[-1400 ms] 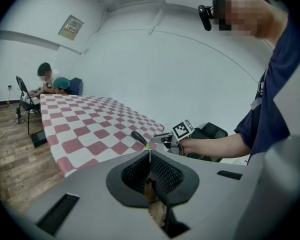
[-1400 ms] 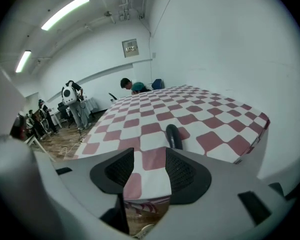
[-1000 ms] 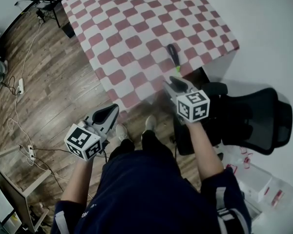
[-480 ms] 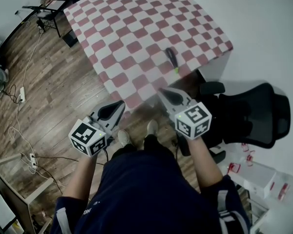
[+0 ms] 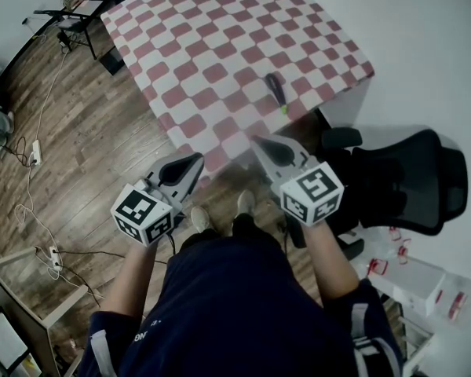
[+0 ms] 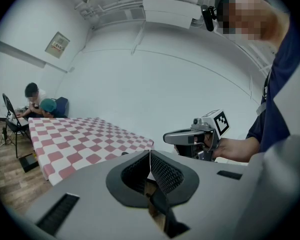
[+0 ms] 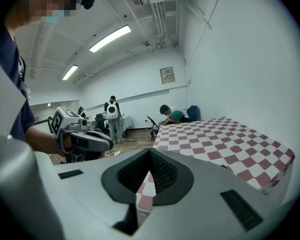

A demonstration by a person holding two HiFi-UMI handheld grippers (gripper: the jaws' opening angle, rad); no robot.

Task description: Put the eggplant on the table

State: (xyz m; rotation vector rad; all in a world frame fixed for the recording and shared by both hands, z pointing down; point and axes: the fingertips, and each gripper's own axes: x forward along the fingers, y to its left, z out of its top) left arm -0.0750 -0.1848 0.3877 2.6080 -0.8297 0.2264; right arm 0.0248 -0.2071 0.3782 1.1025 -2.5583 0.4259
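Observation:
The dark purple eggplant (image 5: 276, 90) with a green stem lies on the red-and-white checked table (image 5: 220, 45), near its near right edge. My right gripper (image 5: 259, 141) hangs off the table's near edge, short of the eggplant. Its jaws have just been closing and now meet with nothing between them. My left gripper (image 5: 191, 162) hovers over the floor before the table, shut and empty. In the left gripper view the jaw tips of the left gripper (image 6: 150, 151) touch, with the right gripper (image 6: 190, 135) beyond them. From the right gripper (image 7: 150, 150) I see the left gripper (image 7: 85, 140) and the table (image 7: 225, 139).
A black office chair (image 5: 400, 183) stands right of the table's corner, close to my right arm. Cables and a power strip (image 5: 34, 144) lie on the wooden floor at the left. People sit by a folding chair (image 7: 152, 125) at the table's far end. A clear plastic box (image 5: 432, 289) sits at the lower right.
My right gripper has drawn back from the eggplant, off the table edge and toward me, and its jaws have come together. The eggplant stays on the table. The left gripper has risen slightly.

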